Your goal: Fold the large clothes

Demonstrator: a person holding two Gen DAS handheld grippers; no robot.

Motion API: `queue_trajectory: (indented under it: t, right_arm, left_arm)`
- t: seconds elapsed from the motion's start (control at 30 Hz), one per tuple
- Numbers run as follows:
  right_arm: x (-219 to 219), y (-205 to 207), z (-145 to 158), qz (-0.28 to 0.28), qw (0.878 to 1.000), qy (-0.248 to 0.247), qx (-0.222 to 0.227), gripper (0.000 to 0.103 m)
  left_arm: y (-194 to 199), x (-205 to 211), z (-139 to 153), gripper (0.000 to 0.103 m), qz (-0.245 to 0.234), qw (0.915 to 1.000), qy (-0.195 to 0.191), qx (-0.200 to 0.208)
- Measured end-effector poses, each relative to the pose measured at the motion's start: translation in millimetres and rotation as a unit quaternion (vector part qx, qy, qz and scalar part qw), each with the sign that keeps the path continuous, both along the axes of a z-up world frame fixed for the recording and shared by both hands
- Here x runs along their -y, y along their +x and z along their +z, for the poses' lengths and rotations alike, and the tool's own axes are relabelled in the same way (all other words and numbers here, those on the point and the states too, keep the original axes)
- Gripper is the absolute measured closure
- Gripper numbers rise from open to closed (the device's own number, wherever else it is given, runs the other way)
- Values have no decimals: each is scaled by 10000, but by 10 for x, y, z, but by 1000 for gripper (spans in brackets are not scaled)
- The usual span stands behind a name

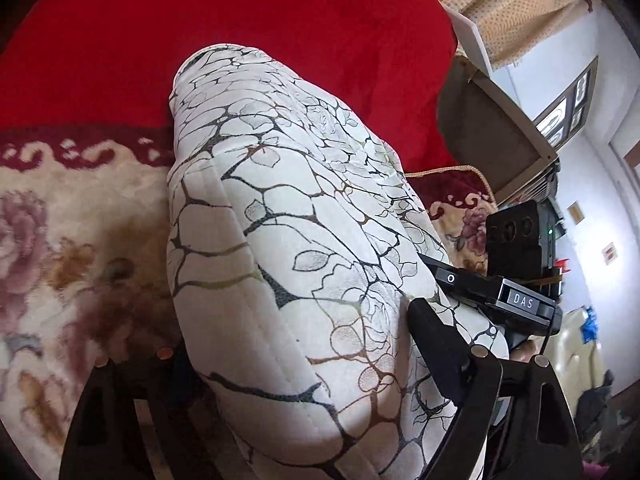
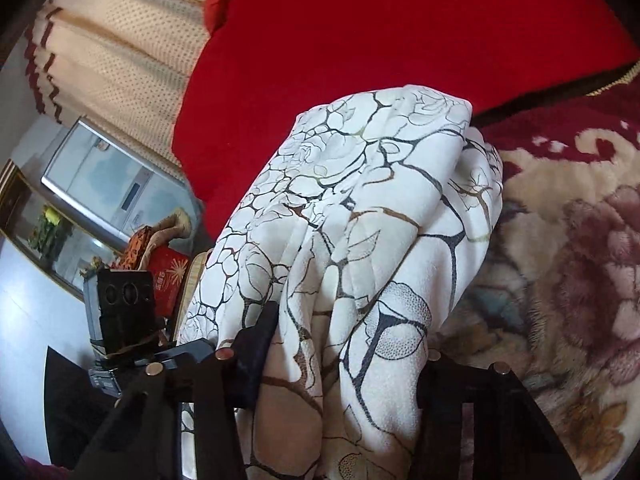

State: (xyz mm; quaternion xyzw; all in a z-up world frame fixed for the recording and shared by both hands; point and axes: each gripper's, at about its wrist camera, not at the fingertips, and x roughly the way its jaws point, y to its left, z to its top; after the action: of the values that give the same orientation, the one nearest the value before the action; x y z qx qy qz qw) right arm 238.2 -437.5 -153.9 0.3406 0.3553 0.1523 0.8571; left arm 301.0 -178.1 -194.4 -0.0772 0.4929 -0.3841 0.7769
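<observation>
Left wrist view: right tool (image 1: 520,304) reads "DAS".

bed: red blanket (image 1: 248,32), floral plush cover (image 1: 60,240) | walls: pale (daylit) (image 1: 592,184) | curtain: dotted beige (image 2: 120,48)

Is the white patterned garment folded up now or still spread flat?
Folded, at least partly: the white patterned garment is a thick layered bundle with rounded fold edges, lying on the floral blanket. How tidy, cannot tell.

Bright, even indoor light; strong fisheye bending with black corners; soft blur at the edges, dark shadow beneath the bundled cloth (image 1: 288,240).
</observation>
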Motion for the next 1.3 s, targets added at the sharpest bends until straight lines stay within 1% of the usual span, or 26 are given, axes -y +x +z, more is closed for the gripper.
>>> queue_trajectory:
  t: [0.17,0.3,0.37,0.5,0.77,0.8,0.87,0.97,1.07,1.1,1.2,1.27,1.3]
  right_arm:
    - [-211,10,81,199,9997,-74,115,51]
    - [-397,24,91,380,9991,-67,168,51]
    - [-507,22,86,454,9987,-128,189,52]
    - [-621,52,99,538,9982,-138,216,52]
    - [-670,-3,84,628,9977,-114,225,52]
    - [-674,-11,89,626,9977,-107,218,52]
    - [-695,-29,105,612,9978,-95,216,52]
    - [-671,-35,71,589,9981,-24,159,52]
    - [-691,18,49,579,9983,-39,64,52]
    - [-691,42,19,565,9984,-81,-6,53]
    - [-658,116,-136,469,9985,-159,-246,57]
    - [-597,163,-234,434,9984,2,-375,58]
    - [-561,184,-276,458,9980,121,-429,58]
  left_arm:
    - [-175,-89,183,14,175,9985,357,363]
    - [-330,-168,298,14,319,9945,701,704]
    - [-381,-207,321,14,372,9930,810,778]
    - [-428,-278,344,14,459,9919,876,801]
    - [-471,-230,424,14,538,9901,970,860]
    - [-486,-94,442,14,548,9900,975,864]
    - [-495,-51,437,14,541,9900,982,859]
    - [-475,-103,413,14,516,9902,1003,825]
    - [-417,-124,345,14,452,9906,1060,735]
    - [-371,-115,282,14,426,9908,1097,665]
    - [-202,-146,88,14,440,9920,1132,340]
    - [-47,-207,-62,12,425,9941,1001,-33]
    - [-5,-229,-101,9,406,9947,933,-156]
